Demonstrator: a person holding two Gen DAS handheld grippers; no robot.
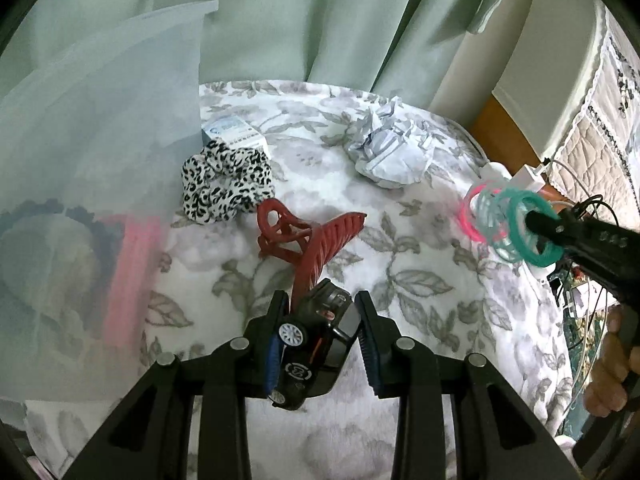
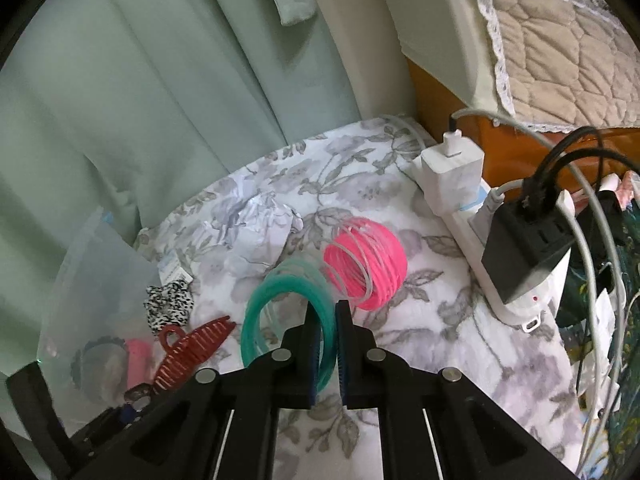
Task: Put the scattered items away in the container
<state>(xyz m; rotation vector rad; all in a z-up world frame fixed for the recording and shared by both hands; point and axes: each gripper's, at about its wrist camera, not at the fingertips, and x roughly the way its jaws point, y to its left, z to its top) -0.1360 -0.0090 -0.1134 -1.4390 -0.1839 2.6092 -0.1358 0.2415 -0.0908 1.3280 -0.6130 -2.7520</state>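
Black toy car (image 1: 316, 344), white-spoked wheels

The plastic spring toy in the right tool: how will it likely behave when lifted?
The plastic spring toy will probably sag and stretch: its teal end is pinched in the right tool while the pink coils trail apart. It looks thin and light. Loose coils could snag the power strip beside it.

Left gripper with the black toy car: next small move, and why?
Probably swing left and up over the rim of the translucent plastic container, then release. The left gripper is already shut on the black toy car, lifted above the floral cloth, and the container stands just to its left.
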